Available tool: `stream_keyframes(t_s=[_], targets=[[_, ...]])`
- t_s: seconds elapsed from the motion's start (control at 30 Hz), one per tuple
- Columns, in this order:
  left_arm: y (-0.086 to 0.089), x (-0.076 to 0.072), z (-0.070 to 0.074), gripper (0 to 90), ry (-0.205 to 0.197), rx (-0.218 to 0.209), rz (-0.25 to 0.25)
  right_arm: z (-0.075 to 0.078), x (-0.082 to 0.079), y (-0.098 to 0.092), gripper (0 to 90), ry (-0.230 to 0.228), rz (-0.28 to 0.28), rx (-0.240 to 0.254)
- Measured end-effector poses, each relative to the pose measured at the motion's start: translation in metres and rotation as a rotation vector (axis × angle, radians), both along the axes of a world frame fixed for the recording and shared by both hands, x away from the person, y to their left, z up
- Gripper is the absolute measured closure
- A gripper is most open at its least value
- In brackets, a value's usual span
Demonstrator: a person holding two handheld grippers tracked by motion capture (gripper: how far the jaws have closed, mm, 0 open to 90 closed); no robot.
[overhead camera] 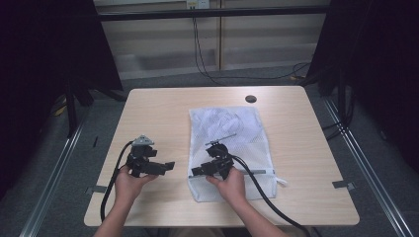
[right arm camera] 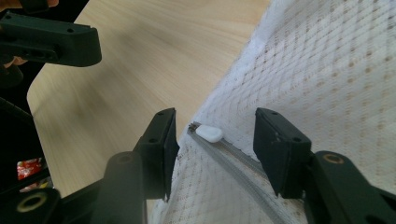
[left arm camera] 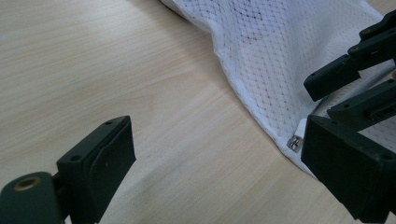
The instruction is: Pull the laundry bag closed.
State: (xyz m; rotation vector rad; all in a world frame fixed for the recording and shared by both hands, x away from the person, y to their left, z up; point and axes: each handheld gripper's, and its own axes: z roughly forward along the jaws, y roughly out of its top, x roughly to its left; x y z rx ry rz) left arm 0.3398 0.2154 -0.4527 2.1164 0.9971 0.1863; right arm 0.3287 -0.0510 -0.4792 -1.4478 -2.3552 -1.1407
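A white mesh bag (overhead camera: 232, 148) lies flat on the surface (overhead camera: 148, 108), a little right of the middle, with its zippered end towards the person. It looks very light and limp: thin netting that would bunch, slide on the smooth wood and give nothing firm to grip if taken by the cloth. Something pale sits folded inside the far half, soft as well, I would guess.

The right gripper (right arm camera: 212, 149) is down at the bag's near left corner, its jaws half apart and straddling the zipper pull (right arm camera: 209, 134), a small white tab at the end of the grey zipper (right arm camera: 233, 161). The pads stand either side of the tab with a gap between; nothing is pinched yet. That tab is the sensible place to take hold: it is the one stiff piece on the bag, though small and smooth, so a grip that is off-centre could slip off it.

The left gripper (left arm camera: 219, 154) hovers just left of the bag over bare wood, its jaws wide apart and empty. Because the bag is so light, I expect pulling the tab would drag the whole bag along unless the hem (left arm camera: 243, 93) by the corner is pinned or pinched. The doubled white hem is the firmest cloth there, better than the open netting, which could snag or tear.
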Motion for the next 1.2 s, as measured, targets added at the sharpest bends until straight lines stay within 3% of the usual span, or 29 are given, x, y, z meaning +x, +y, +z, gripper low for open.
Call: stream_keyframes(t_s=[0.23, 0.3, 0.47, 0.63, 0.87, 1.2], targets=[[0.000, 0.000, 0.000, 11.2, 0.010, -0.013, 0.006, -0.003, 0.000, 0.005, 60.0, 0.024, 0.013, 0.018], [0.001, 0.000, 0.000, 11.4, 0.013, 0.001, -0.007, -0.004, 0.001, 0.006, 62.1, 0.030, 0.016, 0.021], [0.000, 0.000, 0.000, 11.7, 0.009, -0.022, 0.006, -0.007, 0.001, 0.009, 62.3, 0.043, 0.017, 0.014], [0.001, 0.000, 0.002, 11.7, 0.009, 0.003, -0.005, -0.009, 0.001, 0.013, 67.1, 0.060, 0.020, 0.031], [0.000, 0.000, 0.001, 12.3, 0.011, -0.016, 0.007, -0.010, 0.003, 0.016, 72.4, 0.085, 0.024, 0.023], [0.002, 0.000, 0.002, 12.6, 0.013, 0.000, -0.007, -0.013, 0.004, 0.021, 78.4, 0.097, 0.034, 0.020]])
